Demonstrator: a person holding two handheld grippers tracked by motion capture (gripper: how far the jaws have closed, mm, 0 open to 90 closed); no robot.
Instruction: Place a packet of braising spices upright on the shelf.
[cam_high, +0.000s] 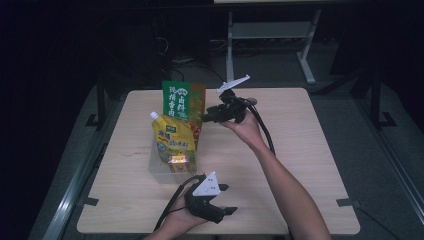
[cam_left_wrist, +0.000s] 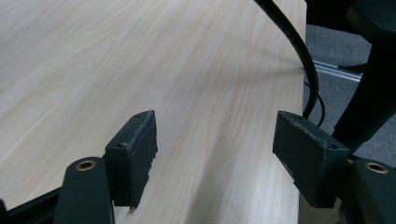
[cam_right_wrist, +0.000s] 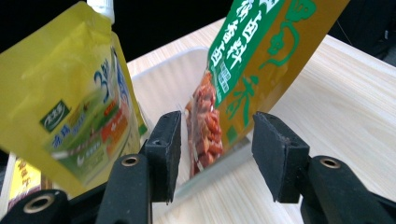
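Closest to the near edge of the table (cam_high: 300, 150), the left gripper (cam_high: 220, 200) rests with jaws wide apart over bare wood. Toward the far edge, the right gripper (cam_right_wrist: 212, 154) has its jaws parted around the green packet (cam_right_wrist: 261, 60) without pressing it. That packet stands in a clear tray (cam_high: 160, 172) left of centre, the yellow spouted pouch (cam_high: 175, 140) just beside it.

Ahead of my left tongs (cam_left_wrist: 212, 154) the table (cam_left_wrist: 140, 70) lies bare; ahead of my right tongs (cam_right_wrist: 212, 156) the green pouch (cam_right_wrist: 261, 60) blocks, the yellow spouted pouch (cam_right_wrist: 79, 98) crowding its left.
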